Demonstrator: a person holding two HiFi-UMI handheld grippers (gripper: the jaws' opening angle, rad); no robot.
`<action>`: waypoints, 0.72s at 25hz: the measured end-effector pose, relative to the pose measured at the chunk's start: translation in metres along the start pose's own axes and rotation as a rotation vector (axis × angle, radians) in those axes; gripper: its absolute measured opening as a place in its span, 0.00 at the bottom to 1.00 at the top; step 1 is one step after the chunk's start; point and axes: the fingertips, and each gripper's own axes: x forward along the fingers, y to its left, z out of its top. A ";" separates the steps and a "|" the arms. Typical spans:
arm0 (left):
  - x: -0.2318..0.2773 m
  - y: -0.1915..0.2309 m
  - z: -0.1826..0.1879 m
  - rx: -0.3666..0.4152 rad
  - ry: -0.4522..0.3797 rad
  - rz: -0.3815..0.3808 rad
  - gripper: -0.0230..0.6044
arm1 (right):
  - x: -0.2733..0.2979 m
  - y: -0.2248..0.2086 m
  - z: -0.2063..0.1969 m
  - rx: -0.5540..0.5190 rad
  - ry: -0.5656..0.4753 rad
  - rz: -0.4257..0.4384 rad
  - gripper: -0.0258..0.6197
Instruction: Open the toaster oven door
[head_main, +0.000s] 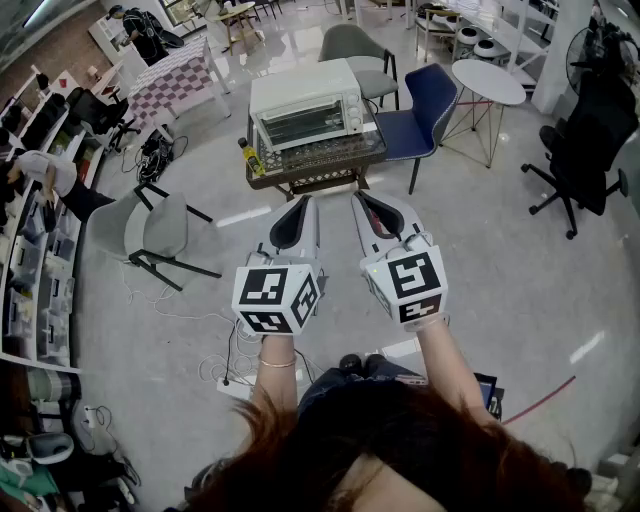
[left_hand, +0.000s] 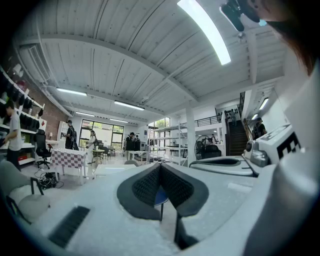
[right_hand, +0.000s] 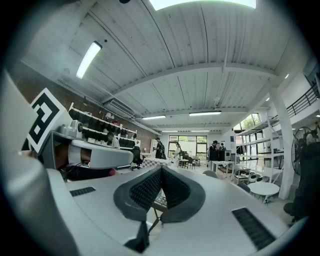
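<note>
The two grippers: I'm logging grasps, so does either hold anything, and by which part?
Nothing is held. The left gripper and right gripper are both shut and empty, short of the toaster oven.

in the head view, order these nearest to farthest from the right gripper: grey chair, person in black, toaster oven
From the right gripper:
1. toaster oven, just ahead and slightly left.
2. grey chair, directly behind the oven.
3. person in black, far back at the left.
</note>
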 end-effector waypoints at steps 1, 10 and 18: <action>0.004 -0.004 -0.003 0.000 0.003 0.001 0.06 | -0.002 -0.004 -0.002 -0.004 -0.004 0.003 0.03; 0.030 -0.020 -0.011 -0.004 0.017 0.015 0.06 | 0.001 -0.035 -0.019 0.045 0.006 0.043 0.03; 0.052 -0.016 -0.015 0.005 0.027 0.009 0.06 | 0.011 -0.051 -0.029 0.148 -0.004 0.072 0.03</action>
